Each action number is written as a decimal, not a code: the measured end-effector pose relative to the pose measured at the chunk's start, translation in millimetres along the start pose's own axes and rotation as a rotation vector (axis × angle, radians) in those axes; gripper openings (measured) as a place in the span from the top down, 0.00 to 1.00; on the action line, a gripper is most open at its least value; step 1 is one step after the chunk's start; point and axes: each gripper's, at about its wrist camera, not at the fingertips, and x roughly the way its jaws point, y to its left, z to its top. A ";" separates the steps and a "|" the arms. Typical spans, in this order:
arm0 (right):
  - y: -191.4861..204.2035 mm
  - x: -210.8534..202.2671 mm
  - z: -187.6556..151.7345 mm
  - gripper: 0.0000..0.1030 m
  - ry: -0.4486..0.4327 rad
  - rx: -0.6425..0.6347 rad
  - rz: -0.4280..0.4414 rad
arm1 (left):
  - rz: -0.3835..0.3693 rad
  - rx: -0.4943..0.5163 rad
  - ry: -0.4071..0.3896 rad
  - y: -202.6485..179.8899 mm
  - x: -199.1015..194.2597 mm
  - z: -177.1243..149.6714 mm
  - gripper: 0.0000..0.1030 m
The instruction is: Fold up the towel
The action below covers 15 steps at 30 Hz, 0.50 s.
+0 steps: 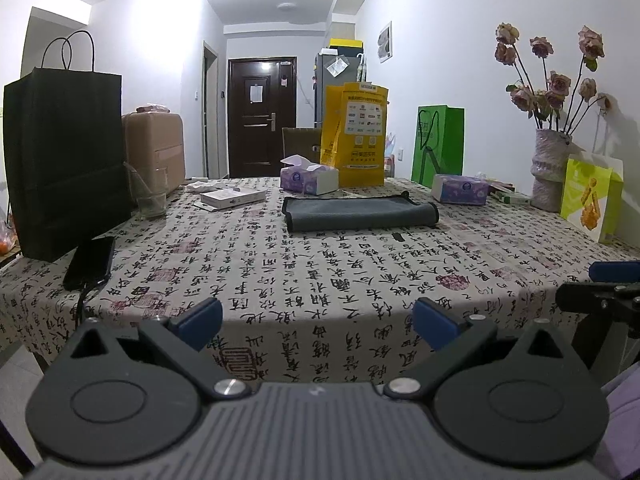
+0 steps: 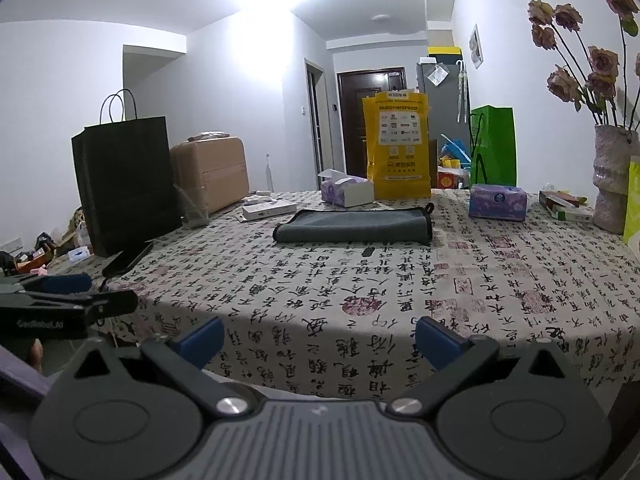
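A dark grey towel (image 1: 360,213) with black trim lies folded in a flat rectangle on the far middle of the table (image 1: 304,280); it also shows in the right wrist view (image 2: 354,227). My left gripper (image 1: 316,322) is open and empty, held off the table's near edge, far from the towel. My right gripper (image 2: 318,340) is open and empty, also back at the near edge. The right gripper shows at the right edge of the left wrist view (image 1: 604,280), and the left gripper at the left edge of the right wrist view (image 2: 68,294).
A black paper bag (image 1: 64,160), a phone (image 1: 90,262) and a glass (image 1: 150,192) stand at left. Tissue boxes (image 1: 308,180) (image 1: 460,189), a yellow bag (image 1: 358,136), a green bag (image 1: 438,144) and a flower vase (image 1: 550,168) line the far and right sides. A small black item (image 1: 398,237) lies near the towel.
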 end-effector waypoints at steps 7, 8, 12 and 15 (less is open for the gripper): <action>-0.8 1.0 -0.7 0.01 0.003 0.002 0.001 | -0.001 0.002 0.000 -1.1 -0.1 0.3 0.00; -0.9 1.6 -1.3 0.01 0.004 0.002 0.003 | -0.002 0.002 0.000 -1.5 -0.3 0.5 0.00; -1.3 3.0 -1.6 0.01 0.010 0.003 0.006 | -0.002 0.002 0.000 -1.7 -0.3 0.5 0.00; -0.8 2.6 -1.8 0.01 0.009 0.003 0.007 | -0.005 0.002 0.001 -4.1 -0.8 0.4 0.00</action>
